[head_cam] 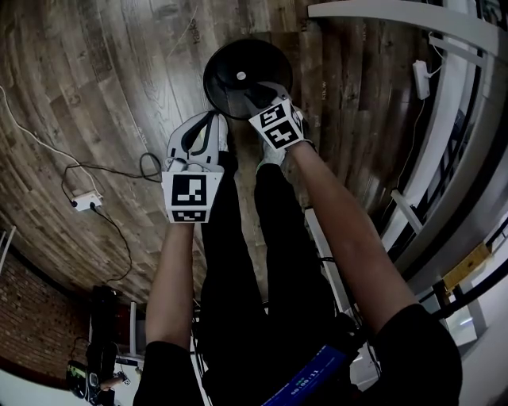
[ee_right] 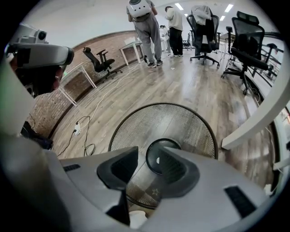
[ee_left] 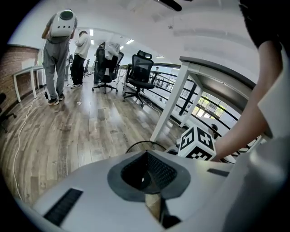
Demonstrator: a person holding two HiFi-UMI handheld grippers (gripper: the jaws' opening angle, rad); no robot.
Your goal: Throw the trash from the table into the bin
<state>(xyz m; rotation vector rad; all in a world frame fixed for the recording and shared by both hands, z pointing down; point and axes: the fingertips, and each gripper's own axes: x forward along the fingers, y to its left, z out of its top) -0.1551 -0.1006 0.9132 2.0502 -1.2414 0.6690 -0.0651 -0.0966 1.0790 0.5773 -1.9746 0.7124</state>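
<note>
A round black mesh bin [head_cam: 246, 79] stands on the wood floor, with a small white speck on its bottom. My right gripper [head_cam: 260, 97] hangs over the bin's near rim. In the right gripper view the right gripper [ee_right: 149, 156] has its jaws apart, and the bin [ee_right: 181, 122] shows through the gap. A pale rounded thing [ee_right: 136, 220] sits low near the jaws' base; I cannot tell what it is. My left gripper [head_cam: 216, 120] is beside the bin, to its left. The left gripper [ee_left: 146, 156] has its tips touching and nothing visible in them. The bin's rim [ee_left: 140, 144] shows just beyond.
A white desk leg [ee_left: 170, 104] rises just right of the bin, with the desk's edge [head_cam: 397, 16] above it. A power strip with cables [head_cam: 86, 201] lies on the floor to the left. Office chairs [ee_left: 138, 74] and standing people [ee_left: 56, 54] are far back.
</note>
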